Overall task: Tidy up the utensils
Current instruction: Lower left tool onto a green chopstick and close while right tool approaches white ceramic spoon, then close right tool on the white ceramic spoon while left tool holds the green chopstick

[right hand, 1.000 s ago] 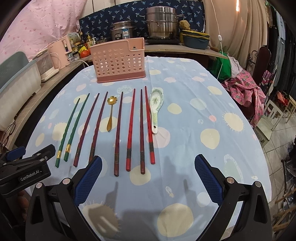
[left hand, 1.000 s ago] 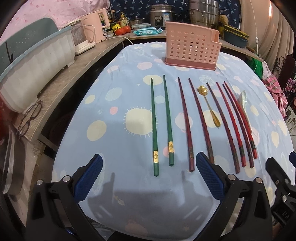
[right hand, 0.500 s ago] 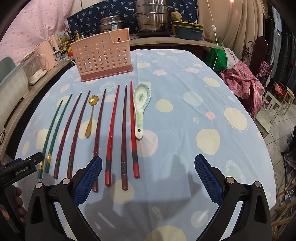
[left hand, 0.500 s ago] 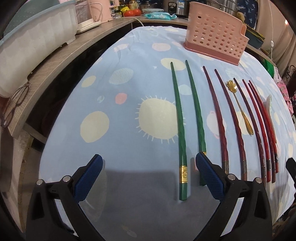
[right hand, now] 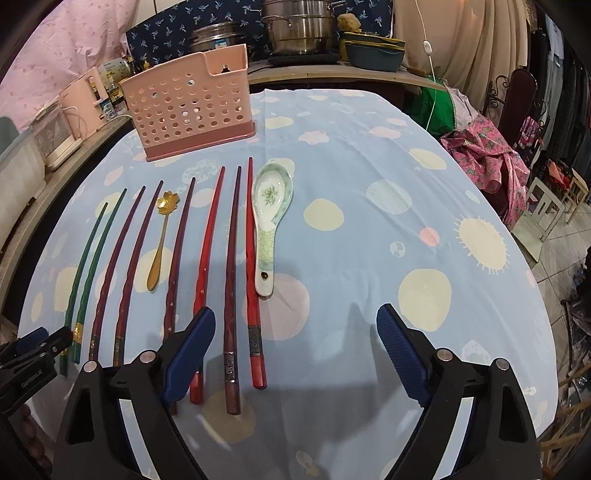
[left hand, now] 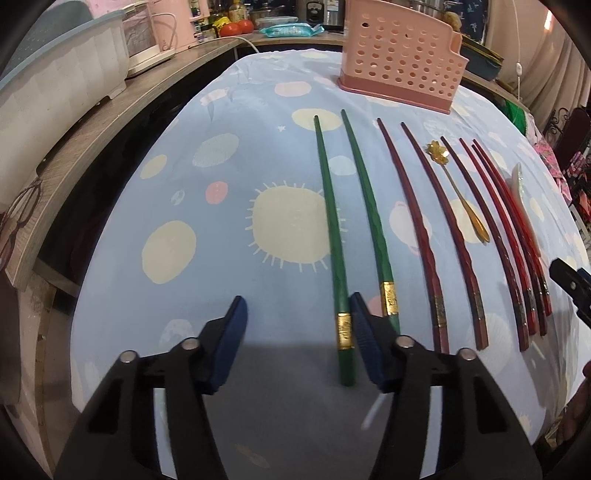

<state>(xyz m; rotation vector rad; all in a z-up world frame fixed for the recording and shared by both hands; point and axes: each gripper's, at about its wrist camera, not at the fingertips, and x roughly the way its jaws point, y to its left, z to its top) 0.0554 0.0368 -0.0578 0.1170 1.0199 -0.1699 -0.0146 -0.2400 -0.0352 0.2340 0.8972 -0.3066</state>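
Observation:
On the spotted blue tablecloth lie two green chopsticks [left hand: 332, 236], several dark red and red chopsticks [right hand: 232, 258], a gold flower spoon [right hand: 162, 236] and a ceramic spoon [right hand: 269, 221]. A pink perforated holder [left hand: 402, 62] stands behind them. My left gripper [left hand: 297, 343] hangs low over the cloth, its jaws closing. The left green chopstick's handle end lies between them, close beside the right pad [left hand: 365, 347], with the left pad well apart. My right gripper [right hand: 295, 354] is wide, jaws closing slightly, with three red handle ends between its pads, untouched.
A wooden counter [left hand: 74, 147] along the left carries a white tub [left hand: 55, 96], a pink appliance and eyeglasses. Steel pots [right hand: 299, 26] stand behind the table. A chair with pink cloth [right hand: 487, 155] is at the right. The table's near edge is just below both grippers.
Both grippers came lower and closer to the chopsticks' handle ends. The left jaws narrowed by about half around the left green chopstick; the right jaws narrowed a little.

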